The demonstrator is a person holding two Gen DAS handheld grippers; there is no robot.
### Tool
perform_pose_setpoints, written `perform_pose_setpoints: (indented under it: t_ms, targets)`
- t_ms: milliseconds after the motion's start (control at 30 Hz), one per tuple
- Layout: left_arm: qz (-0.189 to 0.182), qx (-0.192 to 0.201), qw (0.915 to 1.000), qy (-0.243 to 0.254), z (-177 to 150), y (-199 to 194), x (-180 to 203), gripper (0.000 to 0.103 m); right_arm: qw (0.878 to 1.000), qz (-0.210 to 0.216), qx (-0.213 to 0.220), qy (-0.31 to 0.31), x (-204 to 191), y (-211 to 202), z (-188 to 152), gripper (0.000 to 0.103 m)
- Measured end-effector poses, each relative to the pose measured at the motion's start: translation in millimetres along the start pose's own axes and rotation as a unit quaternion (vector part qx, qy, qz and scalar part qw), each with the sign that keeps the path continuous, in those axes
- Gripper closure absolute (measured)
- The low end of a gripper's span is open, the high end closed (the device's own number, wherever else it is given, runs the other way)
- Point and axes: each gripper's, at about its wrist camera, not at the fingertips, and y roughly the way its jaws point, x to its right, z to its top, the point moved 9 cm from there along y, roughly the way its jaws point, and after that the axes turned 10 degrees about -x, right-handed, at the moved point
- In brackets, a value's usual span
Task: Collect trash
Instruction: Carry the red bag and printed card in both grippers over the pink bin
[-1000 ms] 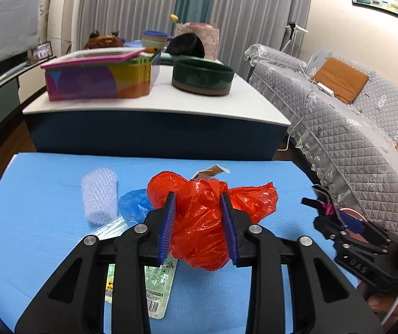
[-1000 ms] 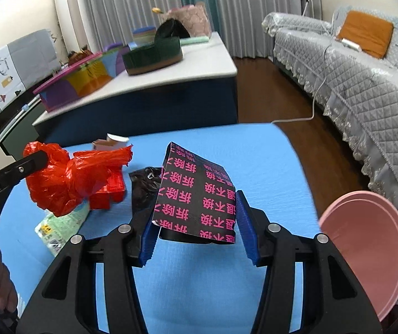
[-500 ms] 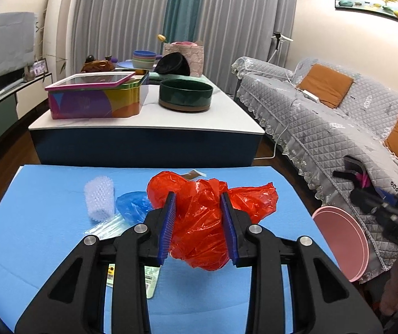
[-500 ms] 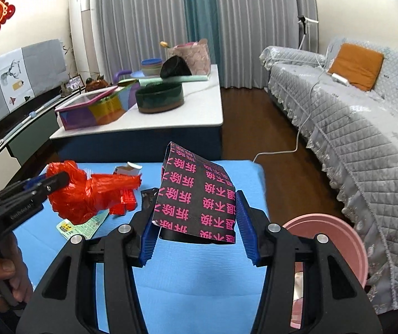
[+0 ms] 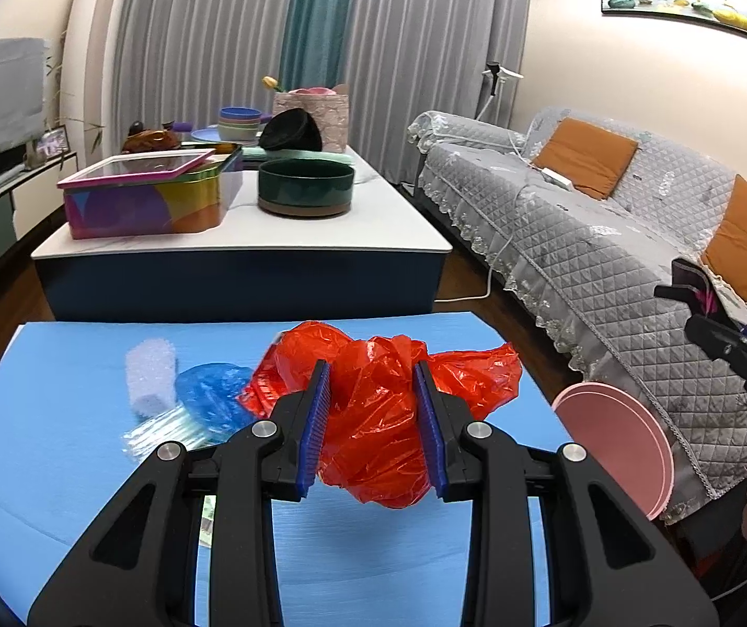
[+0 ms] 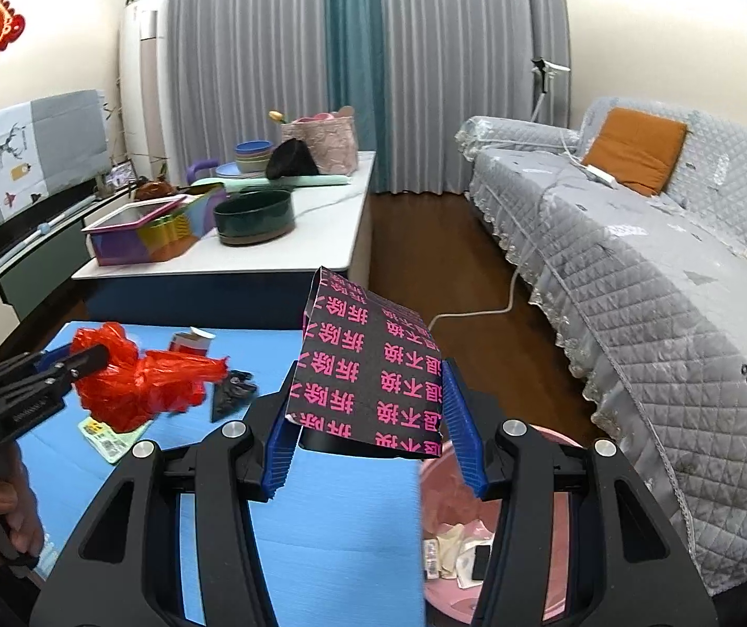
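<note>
Carry right gripper (image 6: 368,431), fingers clamped on black pink-printed packet (image 6: 373,376), squarely over pink bin (image 6: 561,564) beside tabletop (image 6: 331,512) before releasing, then bring left gripper (image 5: 373,426), fingers pinching red plastic bag (image 5: 378,407).

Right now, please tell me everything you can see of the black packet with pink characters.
The black packet is a flat, thin pouch, seemingly plastic film or coated paper, printed with rows of pink characters. It is bent along a ridge near its top, so it looks tent-like. The right tool grips it at both side edges and holds it in the air, tilted, above the edge of the blue mat and the pink bin. Nothing else touches it.
</note>
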Motion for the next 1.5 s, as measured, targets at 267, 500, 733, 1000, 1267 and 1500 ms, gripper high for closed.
perform_pose_setpoints:
  t_ms: [267, 500, 733, 1000, 1267, 1500]
  targets:
    - [-0.014, -0.002, 0.9998, 0.015, -4.6, 8.0, 26.7, 0.071, 1.0, -0.021, 0.001, 0.022, 38.0, 2.2, -13.8, 0.052]
    - [-0.031, -0.008, 0.9989, 0.033, -9.9, 14.4, 58.6, 0.071, 0.998, -0.038, 0.0, 0.047, 74.9, -3.4, -23.6, 0.052]
    - [-0.052, -0.016, 0.9974, 0.048, -9.1, 19.1, 96.0, 0.071, 0.996, -0.053, 0.005, 0.067, 110.8, -14.3, -30.4, 0.052]
    - [-0.073, -0.029, 0.9943, 0.071, -17.8, 35.5, 149.4, 0.071, 0.994, -0.058, 0.0, 0.092, 144.8, -17.3, -40.2, 0.052]
    - [-0.091, -0.045, 0.9914, 0.083, -21.1, 55.7, 192.0, 0.071, 0.991, -0.055, -0.003, 0.125, 176.3, -17.6, -41.7, 0.052]
    - [-0.101, -0.061, 0.9891, 0.089, -23.6, 77.0, 218.0, 0.071, 0.989, -0.053, -0.02, 0.135, 187.9, -4.4, -44.4, 0.052]
